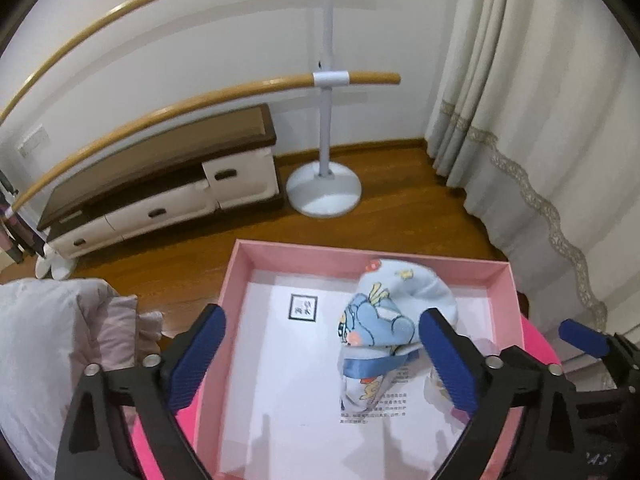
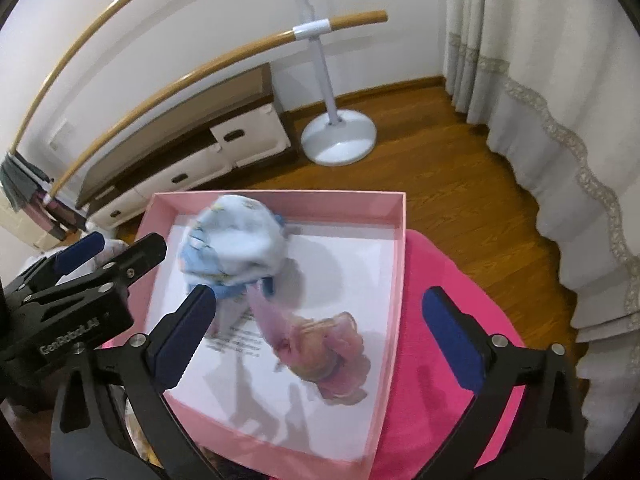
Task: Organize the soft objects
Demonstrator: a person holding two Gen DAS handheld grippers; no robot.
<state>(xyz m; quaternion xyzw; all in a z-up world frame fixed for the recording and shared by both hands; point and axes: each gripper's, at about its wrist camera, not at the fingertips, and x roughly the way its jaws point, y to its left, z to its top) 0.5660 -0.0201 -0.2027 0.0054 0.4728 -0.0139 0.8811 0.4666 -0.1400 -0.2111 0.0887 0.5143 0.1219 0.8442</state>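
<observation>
Both grippers, left [image 1: 322, 354] and right [image 2: 320, 330], had black angular frames, silver round screws and blue rubbery finger pads [image 1: 448, 364]. White "GenRobot.AI" lettering [image 2: 69, 339] marked the left body.

Pale blue sock [image 1: 394, 312] w/ cartoon print; pink sock [image 2: 328, 354], yellowish patches; pink box [image 1: 236, 280], white inside; hot-pink cloth [image 2: 440, 280] beneath.

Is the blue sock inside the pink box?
Inside. The blue sock shows within the pink box walls, over its white floor.
</observation>
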